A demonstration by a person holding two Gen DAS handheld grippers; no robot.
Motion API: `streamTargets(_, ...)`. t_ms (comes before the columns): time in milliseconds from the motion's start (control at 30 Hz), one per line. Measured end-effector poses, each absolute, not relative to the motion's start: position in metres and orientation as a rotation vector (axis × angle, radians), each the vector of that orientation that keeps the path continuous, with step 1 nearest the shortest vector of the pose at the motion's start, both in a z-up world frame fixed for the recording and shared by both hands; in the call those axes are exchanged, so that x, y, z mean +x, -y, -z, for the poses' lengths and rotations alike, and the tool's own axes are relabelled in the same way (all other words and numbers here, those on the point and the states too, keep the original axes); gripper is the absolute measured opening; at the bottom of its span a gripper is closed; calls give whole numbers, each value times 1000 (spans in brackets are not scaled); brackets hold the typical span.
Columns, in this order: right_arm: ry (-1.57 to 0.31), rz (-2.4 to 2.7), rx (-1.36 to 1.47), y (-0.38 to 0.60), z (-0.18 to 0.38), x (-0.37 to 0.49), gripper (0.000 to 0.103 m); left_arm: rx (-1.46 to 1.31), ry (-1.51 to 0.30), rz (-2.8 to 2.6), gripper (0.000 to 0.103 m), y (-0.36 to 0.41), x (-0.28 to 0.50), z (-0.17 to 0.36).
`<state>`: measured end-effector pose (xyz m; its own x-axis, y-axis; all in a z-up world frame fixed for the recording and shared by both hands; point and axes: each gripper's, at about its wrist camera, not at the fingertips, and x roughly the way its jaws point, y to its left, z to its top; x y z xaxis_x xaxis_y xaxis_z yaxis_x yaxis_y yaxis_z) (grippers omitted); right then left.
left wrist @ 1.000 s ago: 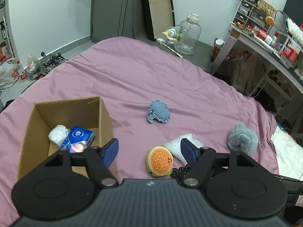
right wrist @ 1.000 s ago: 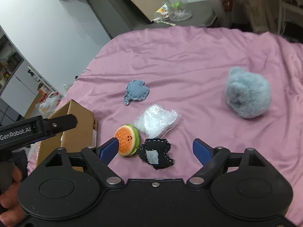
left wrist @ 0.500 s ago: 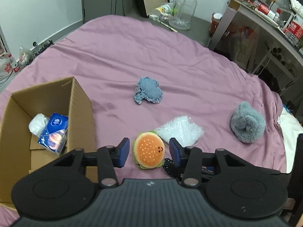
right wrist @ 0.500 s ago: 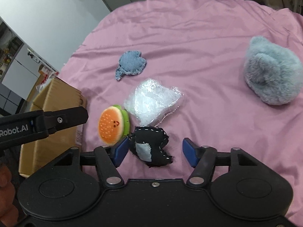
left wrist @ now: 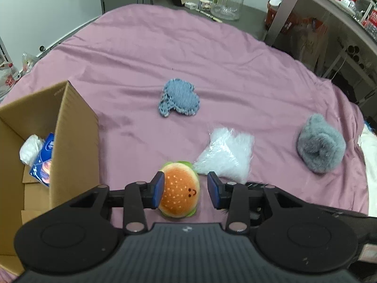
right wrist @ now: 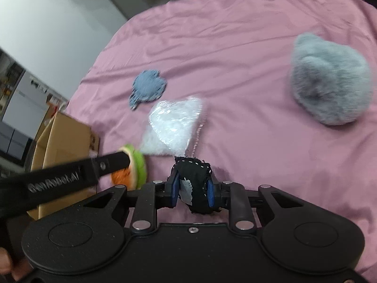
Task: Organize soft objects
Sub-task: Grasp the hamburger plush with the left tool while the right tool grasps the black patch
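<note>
Your left gripper [left wrist: 185,189] has its jaws apart around the burger plush [left wrist: 179,189] at the bottom centre of the frame, left pad touching it and the right one just off. Your right gripper [right wrist: 192,192] is clamped on the black patch [right wrist: 194,184], low centre in its view. The cardboard box [left wrist: 73,141] sits at the left edge, with the blue patch [left wrist: 180,100] mid-frame, the clear bag [left wrist: 227,156] beside the burger and the grey fluffy ball [left wrist: 320,147] far right on the pink sheet [left wrist: 212,59].
</note>
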<state>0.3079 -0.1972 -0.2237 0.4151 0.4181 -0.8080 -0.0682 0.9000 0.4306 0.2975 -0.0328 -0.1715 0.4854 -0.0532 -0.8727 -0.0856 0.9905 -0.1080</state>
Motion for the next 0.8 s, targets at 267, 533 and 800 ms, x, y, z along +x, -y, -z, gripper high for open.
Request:
streamTargets(267, -1108, -255, 430, 216, 231, 315, 23, -101, -1129, -33, 48, 41, 306, 188)
streamTargets(533, -1115, -251, 448, 219, 236, 316, 24, -57, -1225, -86, 63, 49, 321, 212)
streamTargets(800, -1098, -256, 392, 213, 239, 321, 24, -116, -1255, -132, 46, 52, 339, 213)
